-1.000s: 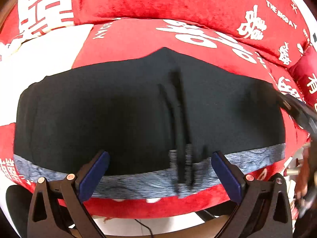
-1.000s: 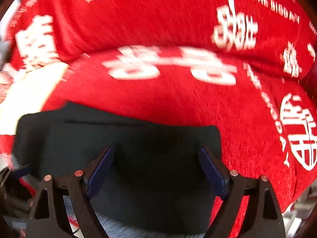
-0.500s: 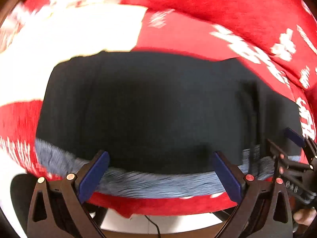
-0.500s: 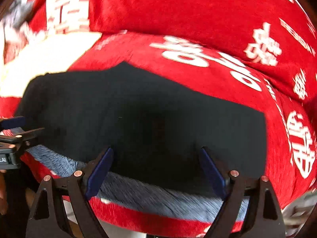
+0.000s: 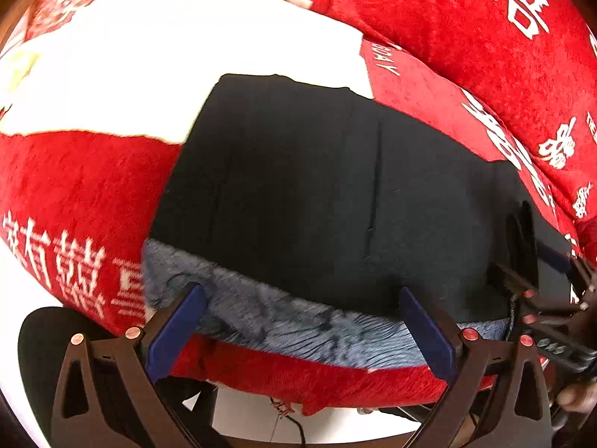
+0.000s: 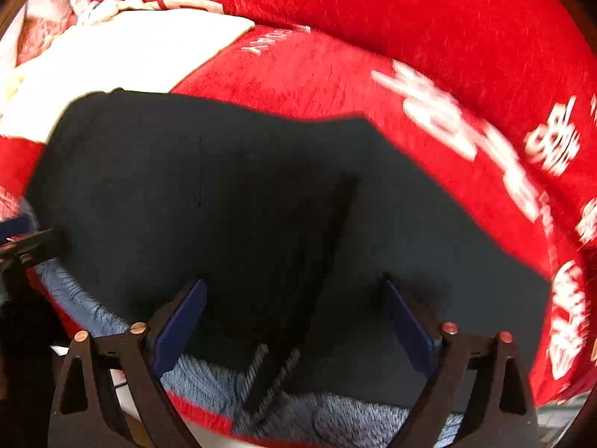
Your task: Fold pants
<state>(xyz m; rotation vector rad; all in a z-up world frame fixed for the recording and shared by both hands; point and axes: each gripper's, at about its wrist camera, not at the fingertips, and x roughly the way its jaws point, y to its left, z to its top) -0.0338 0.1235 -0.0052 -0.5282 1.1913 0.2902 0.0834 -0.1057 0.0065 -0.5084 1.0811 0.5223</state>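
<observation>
Black pants [image 5: 317, 194] lie flat on a red sofa seat [image 5: 74, 194], their grey fleece lining [image 5: 291, 321] showing along the near edge. My left gripper [image 5: 298, 298] is open and empty just before that near edge, towards the pants' left end. My right gripper [image 6: 294, 298] is open and empty over the pants [image 6: 224, 194] near the drawstrings [image 6: 268, 377]. The right gripper also shows at the right edge of the left wrist view [image 5: 552, 291]. The left gripper shows at the left edge of the right wrist view [image 6: 18, 239].
A red back cushion with white characters [image 5: 466, 30] rises behind the seat. A white patch of the cover [image 5: 168, 74] lies left of the pants. The sofa's front edge [image 5: 298, 377] drops to a pale floor with a cable [image 5: 294, 429].
Both grippers have swung left along the pants' near edge, and both stay open. The right gripper has come forward over the pants near the drawstrings. The pants have not moved.
</observation>
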